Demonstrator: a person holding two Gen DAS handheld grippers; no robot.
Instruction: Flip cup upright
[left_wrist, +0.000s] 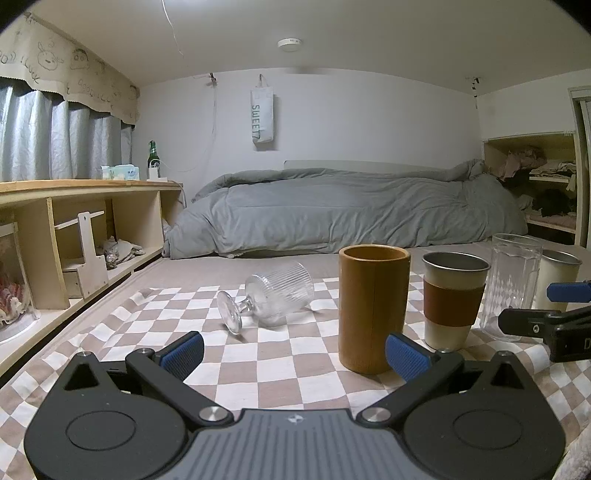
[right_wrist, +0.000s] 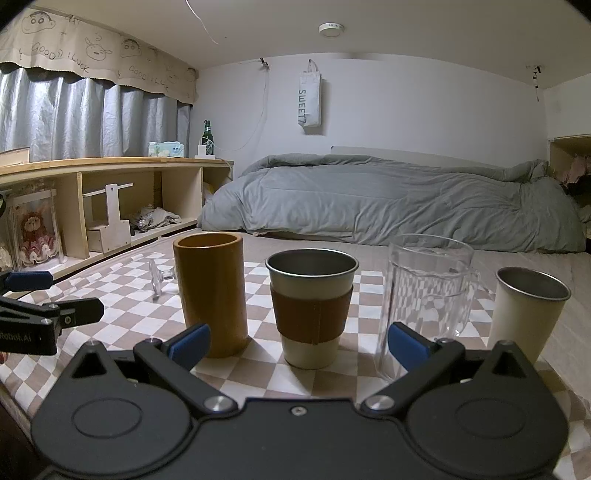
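A clear ribbed stemmed glass cup (left_wrist: 275, 300) lies on its side on the checkered cloth (left_wrist: 280, 365), foot toward the left, mouth toward the right. In the right wrist view only its foot (right_wrist: 157, 281) shows, left of the wooden cup. My left gripper (left_wrist: 295, 352) is open and empty, a little short of the glass and to its right. My right gripper (right_wrist: 300, 343) is open and empty, in front of the sleeved metal cup (right_wrist: 311, 307). The right gripper also shows at the right edge of the left wrist view (left_wrist: 554, 314); the left gripper shows at the left edge of the right wrist view (right_wrist: 51, 302).
Upright on the cloth stand a brown wooden cup (left_wrist: 373, 306), the sleeved metal cup (left_wrist: 452, 300), a clear glass mug (right_wrist: 424, 302) and a cream metal cup (right_wrist: 526, 314). A wooden shelf (left_wrist: 92, 206) runs along the left. A grey duvet (left_wrist: 351, 210) lies behind.
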